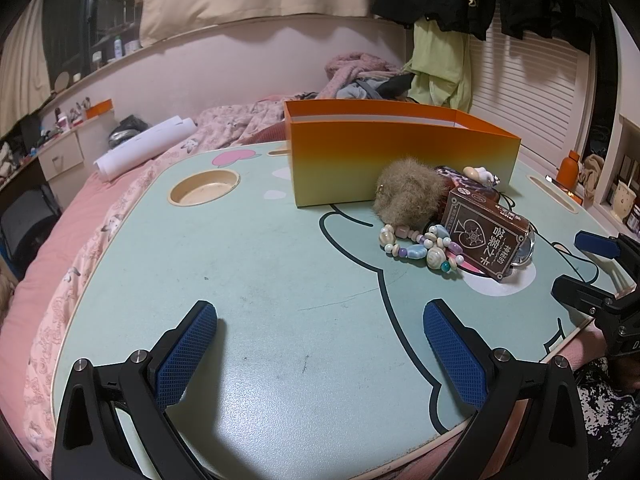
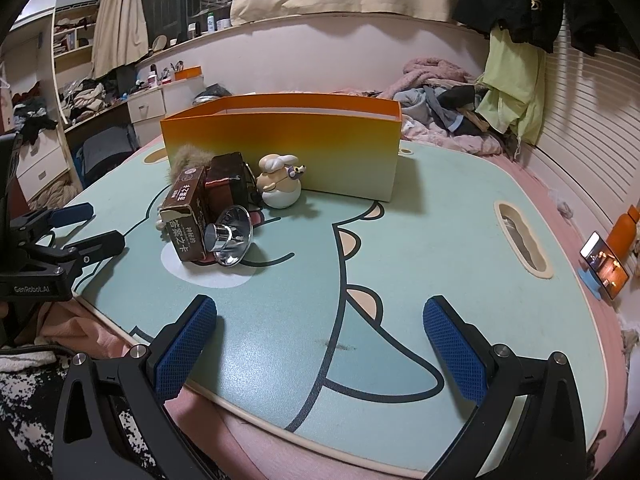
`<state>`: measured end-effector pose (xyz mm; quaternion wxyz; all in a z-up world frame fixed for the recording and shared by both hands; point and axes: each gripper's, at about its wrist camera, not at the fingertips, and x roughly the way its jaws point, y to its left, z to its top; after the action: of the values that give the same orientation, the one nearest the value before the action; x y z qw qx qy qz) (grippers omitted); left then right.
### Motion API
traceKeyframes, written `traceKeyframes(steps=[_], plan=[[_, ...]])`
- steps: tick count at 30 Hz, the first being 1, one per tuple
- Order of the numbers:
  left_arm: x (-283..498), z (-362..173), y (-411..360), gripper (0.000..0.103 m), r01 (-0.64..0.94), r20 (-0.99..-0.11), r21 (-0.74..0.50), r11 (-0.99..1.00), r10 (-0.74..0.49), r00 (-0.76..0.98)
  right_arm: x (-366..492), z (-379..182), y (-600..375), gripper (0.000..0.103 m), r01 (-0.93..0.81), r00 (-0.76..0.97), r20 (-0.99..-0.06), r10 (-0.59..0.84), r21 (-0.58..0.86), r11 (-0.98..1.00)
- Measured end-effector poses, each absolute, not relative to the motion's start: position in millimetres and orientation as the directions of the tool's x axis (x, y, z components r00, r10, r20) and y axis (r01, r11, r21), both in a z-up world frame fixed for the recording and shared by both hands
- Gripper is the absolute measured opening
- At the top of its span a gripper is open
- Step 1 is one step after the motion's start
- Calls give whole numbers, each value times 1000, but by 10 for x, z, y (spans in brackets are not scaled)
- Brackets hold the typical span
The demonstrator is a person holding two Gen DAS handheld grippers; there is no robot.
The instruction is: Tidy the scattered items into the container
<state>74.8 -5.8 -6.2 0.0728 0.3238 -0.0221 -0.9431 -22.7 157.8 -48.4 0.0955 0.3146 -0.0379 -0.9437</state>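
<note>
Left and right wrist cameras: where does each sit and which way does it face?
Left wrist: low at the lap table's near edge, facing the orange box; shows open left gripper, right gripper.
Right wrist: near edge, further right; shows open right gripper, left gripper.
Shared: box, card box, both grippers.

An open orange-to-cream box [image 1: 400, 160] stands upright on the bench. Against its front wall lies a tan fuzzy ball [image 1: 406, 196], with a bead string [image 1: 420, 246] just before it. A brown card box [image 2: 188, 220] lies tilted beside a chrome funnel-shaped piece [image 2: 230, 240], a dark red case [image 2: 226, 182] behind. A white figurine [image 2: 280, 184] stands upright near the box.
</note>
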Motion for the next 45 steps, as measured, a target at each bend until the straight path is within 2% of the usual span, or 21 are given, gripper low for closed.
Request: traceKeyframes(steps=[7, 9, 11, 16, 20, 24, 29, 31, 32, 33, 38, 42, 45], plan=[[748, -64, -59, 103, 122, -607, 88, -989, -150, -780, -204, -459, 1571, 102, 148, -790, -581, -197, 131, -980], [748, -63, -59, 103, 122, -607, 88, -989, -150, -780, -201, -436, 1555, 97, 157, -791, -578, -204, 131, -979], [748, -64, -60, 103, 122, -607, 88, -989, -150, -780, -193, -406, 1521, 86, 179, -791, -572, -215, 119, -977], [749, -66, -60, 103, 121, -607, 88, -989, -150, -781, -213, -234, 1356, 76, 239, -812, -533, -240, 71, -968], [748, -67, -61, 103, 121, -607, 87, -989, -149, -781, -400, -141, 1356, 64, 210, -817, -522, -243, 123, -970], [750, -65, -60, 103, 120, -606, 88, -989, -149, -782, -613, -164, 1332, 60, 195, -788, -554, -270, 191, -962], [746, -62, -62, 103, 119, -605, 88, -989, -148, -782, -668, -239, 1190, 58, 217, -752, -600, -274, 168, -962], [748, -62, -62, 103, 119, -604, 88, -989, -147, -783, -734, -315, 1146, 48, 214, -731, -633, -257, 145, -966], [748, -61, -63, 103, 119, -605, 85, -989, -146, -783, -732, -320, 1124, 35, 214, -733, -635, -245, 126, -969], [747, -54, -63, 103, 118, -605, 84, -989, -145, -783, -726, -316, 1110, 30, 228, -732, -630, -257, 128, -965], [746, -47, -59, 103, 117, -605, 84, -990, -144, -783, -642, -340, 1190, 30, 210, -755, -603, -258, 150, -966], [748, -44, -57, 103, 118, -604, 85, -989, -145, -784, -447, -243, 1459, 30, 162, -826, -500, -260, 231, -959], [764, 3, -21, 103, 103, -595, 97, -990, -141, -791, -347, -233, 1551, 30, 133, -846, -474, -243, 255, -958]])
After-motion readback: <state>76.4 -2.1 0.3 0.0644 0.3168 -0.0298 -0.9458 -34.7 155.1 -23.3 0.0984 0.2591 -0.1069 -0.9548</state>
